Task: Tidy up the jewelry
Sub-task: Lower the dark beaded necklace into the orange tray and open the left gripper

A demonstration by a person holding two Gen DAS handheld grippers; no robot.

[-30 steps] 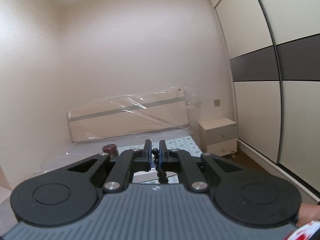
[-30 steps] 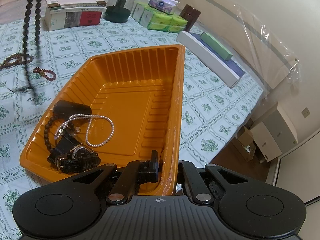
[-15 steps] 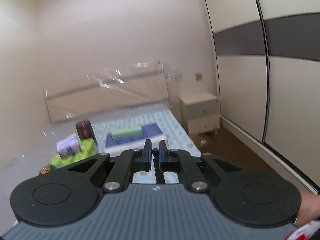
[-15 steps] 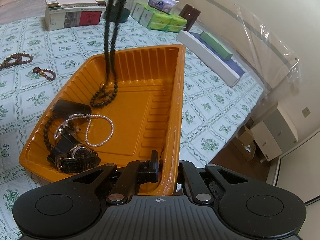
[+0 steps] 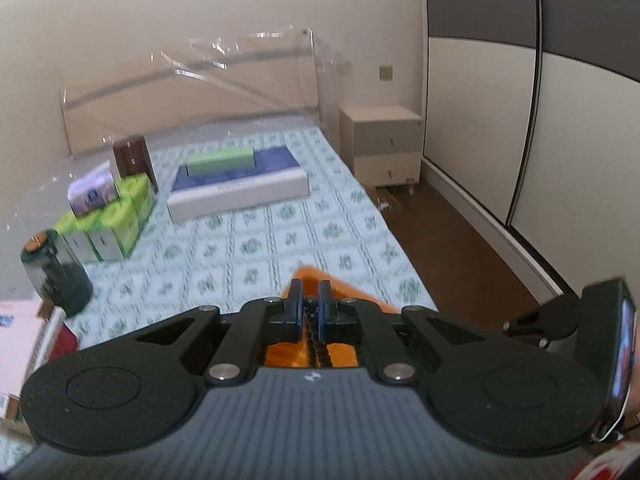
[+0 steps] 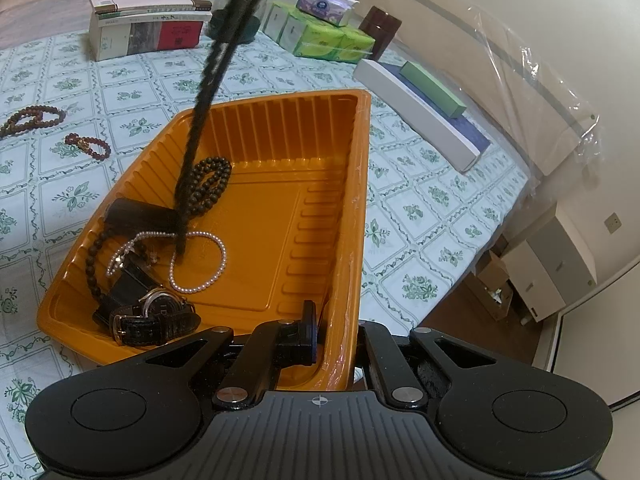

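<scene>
The left hand-held gripper (image 5: 309, 303) is clamped on a dark bead necklace (image 6: 200, 120), which hangs into the orange tray (image 6: 280, 216) on the bed (image 6: 420, 200), its lower end coiled on the tray floor. The right hand-held gripper (image 6: 334, 336) is closed on the tray's near rim. A pearl strand (image 6: 208, 260) and wristwatch (image 6: 156, 316) lie inside.

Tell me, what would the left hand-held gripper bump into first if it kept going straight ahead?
Probably the orange tray, whose corner shows just past the left hand-held gripper, shut on the dark bead necklace. Depth is unclear.
</scene>
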